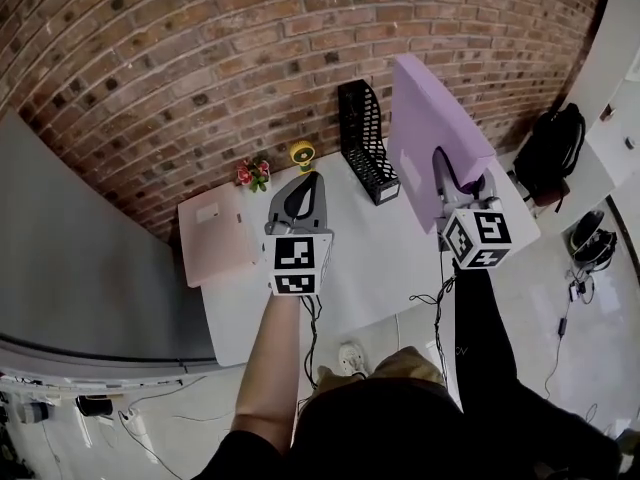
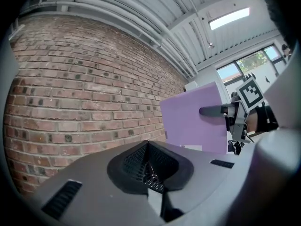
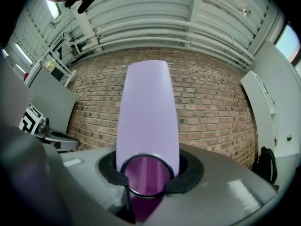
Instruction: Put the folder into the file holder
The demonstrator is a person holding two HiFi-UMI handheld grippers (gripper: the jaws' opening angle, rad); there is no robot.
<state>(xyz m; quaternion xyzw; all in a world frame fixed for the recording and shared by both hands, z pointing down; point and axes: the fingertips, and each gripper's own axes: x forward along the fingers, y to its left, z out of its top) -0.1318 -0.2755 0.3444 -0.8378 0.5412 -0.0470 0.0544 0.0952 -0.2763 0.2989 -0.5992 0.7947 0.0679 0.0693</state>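
Bright, even indoor daylight, strong fisheye bend curving the brick wall (image 1: 200, 58) towards every edge, dark rounded corners in both gripper views, ceiling light panel (image 2: 229, 18) and window (image 2: 237, 71) blown out, faint shadows on the white tabletop (image 1: 380, 258), folder (image 3: 146, 121) soft up close

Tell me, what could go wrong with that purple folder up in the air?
1. The purple folder is big, and only the right gripper pinches it at one edge, so it might tip or slip out.
2. The black file holder has a narrow slot and nothing steadies it; the left gripper is shut and empty, away from it. A bump might shove or topple it.
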